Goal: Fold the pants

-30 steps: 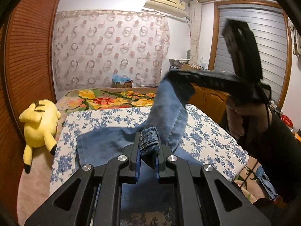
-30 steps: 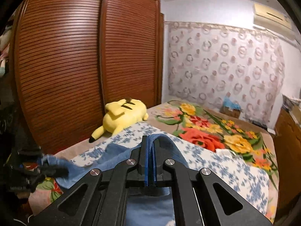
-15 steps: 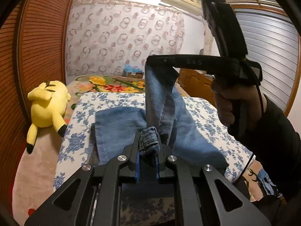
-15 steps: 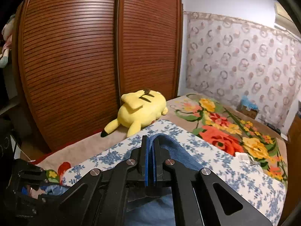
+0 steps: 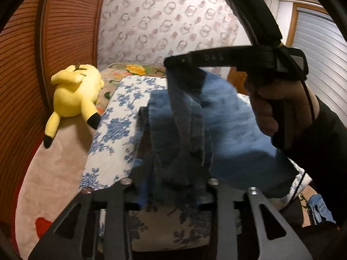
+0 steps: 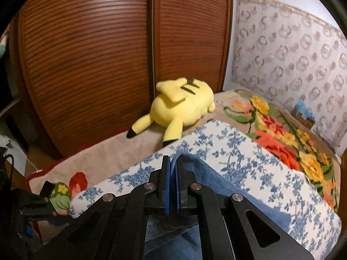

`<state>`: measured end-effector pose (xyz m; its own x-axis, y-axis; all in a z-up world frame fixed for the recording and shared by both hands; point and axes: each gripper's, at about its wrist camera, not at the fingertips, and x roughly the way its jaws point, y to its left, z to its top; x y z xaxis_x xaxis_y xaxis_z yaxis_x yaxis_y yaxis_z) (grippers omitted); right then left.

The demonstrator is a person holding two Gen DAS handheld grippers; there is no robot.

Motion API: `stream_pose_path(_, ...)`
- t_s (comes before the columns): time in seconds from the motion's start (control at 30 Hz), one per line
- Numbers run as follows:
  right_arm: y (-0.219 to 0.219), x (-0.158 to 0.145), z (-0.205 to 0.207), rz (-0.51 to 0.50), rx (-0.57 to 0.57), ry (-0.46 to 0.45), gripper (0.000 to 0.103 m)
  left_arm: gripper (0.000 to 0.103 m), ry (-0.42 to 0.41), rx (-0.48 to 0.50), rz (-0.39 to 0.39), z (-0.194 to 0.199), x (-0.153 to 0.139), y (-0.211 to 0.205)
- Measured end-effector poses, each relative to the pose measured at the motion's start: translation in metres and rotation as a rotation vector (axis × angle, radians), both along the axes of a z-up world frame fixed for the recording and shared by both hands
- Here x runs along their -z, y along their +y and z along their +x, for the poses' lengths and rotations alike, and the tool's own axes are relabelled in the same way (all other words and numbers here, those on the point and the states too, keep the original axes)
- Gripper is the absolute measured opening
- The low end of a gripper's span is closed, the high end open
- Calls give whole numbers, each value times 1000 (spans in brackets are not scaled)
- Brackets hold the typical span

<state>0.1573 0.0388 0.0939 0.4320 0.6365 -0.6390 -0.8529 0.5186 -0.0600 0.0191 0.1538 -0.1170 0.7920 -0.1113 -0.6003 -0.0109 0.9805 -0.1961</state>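
Note:
The blue denim pants (image 5: 229,117) lie partly on a blue-flowered white cloth (image 5: 117,112) on the bed. My left gripper (image 5: 171,186) is shut on a bunched fold of the pants near the cloth's front edge. My right gripper (image 6: 172,169) is shut on the pants (image 6: 201,171) and holds that end up; in the left wrist view it (image 5: 173,61) hangs a strip of denim above the rest. My left gripper also shows in the right wrist view (image 6: 46,191), low at the left.
A yellow plush toy (image 5: 76,91) lies on the bed left of the cloth, also in the right wrist view (image 6: 182,106). A brown slatted wardrobe (image 6: 86,65) stands behind it. A flowered blanket (image 6: 282,138) covers the far bed. More denim (image 5: 318,210) lies on the floor at right.
Both grippers moved forward over the bed with the pants still held. The right gripper carried its end toward the far side, and the raised denim now hangs closer over the lying part.

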Motion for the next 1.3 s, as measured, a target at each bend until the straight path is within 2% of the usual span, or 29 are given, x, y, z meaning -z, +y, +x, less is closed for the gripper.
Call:
stream_pose_path(0.03,1,2,2,-3,-4,18,15,50,4,-7,3,1,2,2)
stream_pose_path(0.1,-4,2,3,-7,0,24,33,51,6,-15,0,1,4,6)
stream_pose_path(0.17,-8,0,4,-3,5,18,42,51,9,-21,0,3,5,7)
stream_pose_path(0.43,-45,-14,-18,63,26,16,52,51,23,-11,10,13,6,2)
stream_pose_path(0.53,-62,-16,-29,77,33,19,60,51,23,-7,13,15,6,-2)
stream_pose_path(0.6,-70,-18,-31,83,36,34,70,51,21,-4,15,16,5,-4)
stream_pose_path(0.77,-78,-14,-30,22,62,70,71,51,23,13,25,19,4,-12)
stream_pose_path(1.0,-72,23,4,-72,148,182,71,51,26,27,24,19,5,-20)
stream_pose_path(1.13,-79,28,6,-54,161,210,71,51,21,40,32,18,3,-24)
stream_pose_path(1.3,-100,24,-14,-27,157,179,71,51,17,52,30,19,3,-29)
